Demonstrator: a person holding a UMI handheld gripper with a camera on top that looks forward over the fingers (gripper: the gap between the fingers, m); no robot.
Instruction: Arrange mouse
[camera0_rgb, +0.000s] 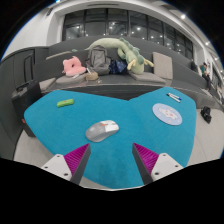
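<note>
Plainly the hand-held gripper (112, 160) was on its approach to the mouse (102, 130); its fingers (80, 160) stood apart with nothing between them, and the mouse lay just ahead of them, a little toward the left finger, on a teal mat (120, 110) that covered the worktop (40, 165); by my judgement the step in hand was the reach, the grasp not yet made; the next move seemed to call for easing forward and slightly left until the mouse sat between the pads (148, 158), then closing on its sides; a small green thing (65, 102) lay on the mat's far left and a round white disc (167, 113) on its right, both well apart from the mouse; beyond the mat sat a pile of soft toys (105, 58); I could make out no container that held anything.
</note>
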